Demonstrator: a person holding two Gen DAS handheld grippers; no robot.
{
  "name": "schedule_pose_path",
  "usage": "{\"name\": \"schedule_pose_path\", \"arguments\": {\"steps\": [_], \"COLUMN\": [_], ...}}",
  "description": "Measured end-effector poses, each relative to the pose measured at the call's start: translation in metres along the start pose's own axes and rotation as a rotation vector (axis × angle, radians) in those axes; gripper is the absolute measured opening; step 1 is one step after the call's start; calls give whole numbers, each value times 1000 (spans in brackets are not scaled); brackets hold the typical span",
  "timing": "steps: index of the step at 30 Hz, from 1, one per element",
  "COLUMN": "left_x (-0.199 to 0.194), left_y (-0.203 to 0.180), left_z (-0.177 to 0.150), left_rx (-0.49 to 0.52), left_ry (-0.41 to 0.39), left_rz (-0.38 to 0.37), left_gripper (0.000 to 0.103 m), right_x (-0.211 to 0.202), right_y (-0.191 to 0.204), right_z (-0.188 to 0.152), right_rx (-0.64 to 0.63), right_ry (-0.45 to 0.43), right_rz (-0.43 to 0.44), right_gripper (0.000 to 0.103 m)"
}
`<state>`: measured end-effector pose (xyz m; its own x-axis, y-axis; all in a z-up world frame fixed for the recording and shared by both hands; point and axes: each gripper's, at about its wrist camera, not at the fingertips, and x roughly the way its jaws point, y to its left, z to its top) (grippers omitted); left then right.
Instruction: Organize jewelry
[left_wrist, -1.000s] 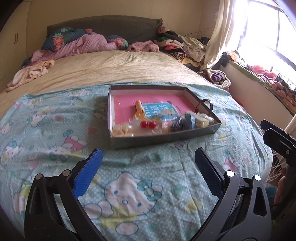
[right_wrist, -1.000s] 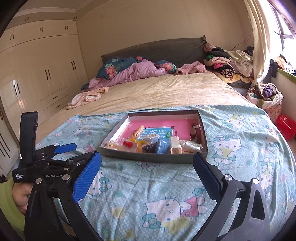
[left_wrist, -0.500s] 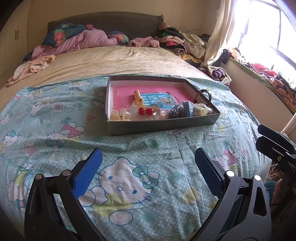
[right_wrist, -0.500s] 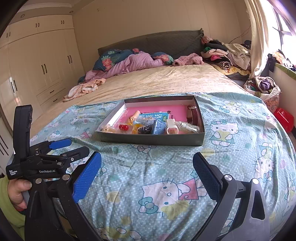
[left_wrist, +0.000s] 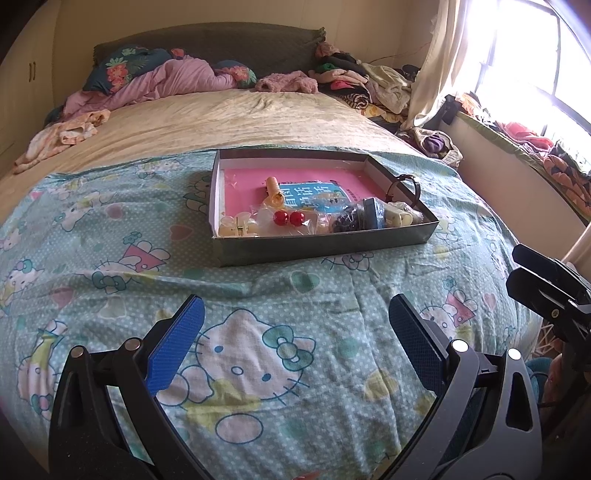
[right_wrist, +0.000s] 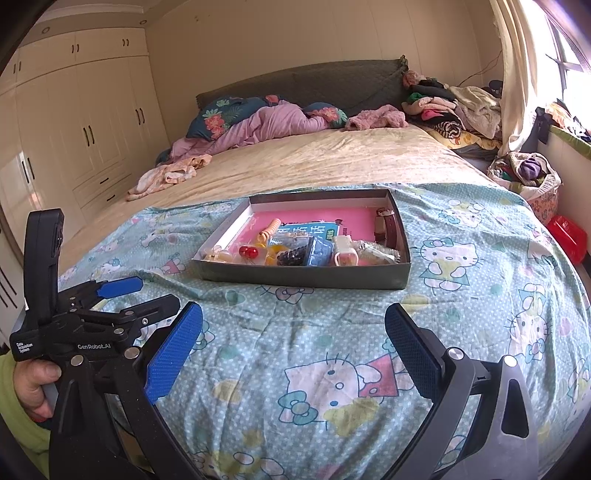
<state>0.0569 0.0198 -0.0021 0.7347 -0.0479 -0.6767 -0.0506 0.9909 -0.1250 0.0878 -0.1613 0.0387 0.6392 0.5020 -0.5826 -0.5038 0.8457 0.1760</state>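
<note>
A shallow grey box with a pink floor sits on the cartoon-cat bedspread. Inside it lie a pair of red beads, an orange coiled band, a dark bead bundle, a small blue box, a white clip and a brown watch against the right wall. My left gripper is open and empty, short of the box. My right gripper is open and empty too, equally back from it.
The bedspread covers the near bed; beyond it lie a beige quilt, pink bedding and pillows. Clothes are piled at the far right. A laundry basket and a red item are beside the bed. White wardrobes line the left wall.
Both grippers have drawn back and dipped a little, so the box looks slightly farther and higher in view. Both stay open and empty. Nothing in the box has shifted.
</note>
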Motion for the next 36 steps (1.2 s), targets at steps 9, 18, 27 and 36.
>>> {"name": "schedule_pose_path", "arguments": {"steps": [9, 18, 27, 36], "left_x": [-1, -1, -1, -1], "left_y": [0, 0, -1, 1], "left_z": [0, 0, 0, 0], "left_rx": [-2, 2, 3, 1], "left_ry": [-4, -1, 1, 8], "left_rz": [-4, -2, -3, -5], "left_gripper": [93, 93, 93, 93], "right_x": [1, 0, 1, 0], "right_y": [1, 1, 0, -1], "right_z": [-1, -2, -2, -2], "right_rx": [-1, -3, -4, -5], "right_ry": [7, 8, 14, 19], "right_rz": [-1, -2, -6, -9], "right_gripper": [98, 98, 98, 98]}}
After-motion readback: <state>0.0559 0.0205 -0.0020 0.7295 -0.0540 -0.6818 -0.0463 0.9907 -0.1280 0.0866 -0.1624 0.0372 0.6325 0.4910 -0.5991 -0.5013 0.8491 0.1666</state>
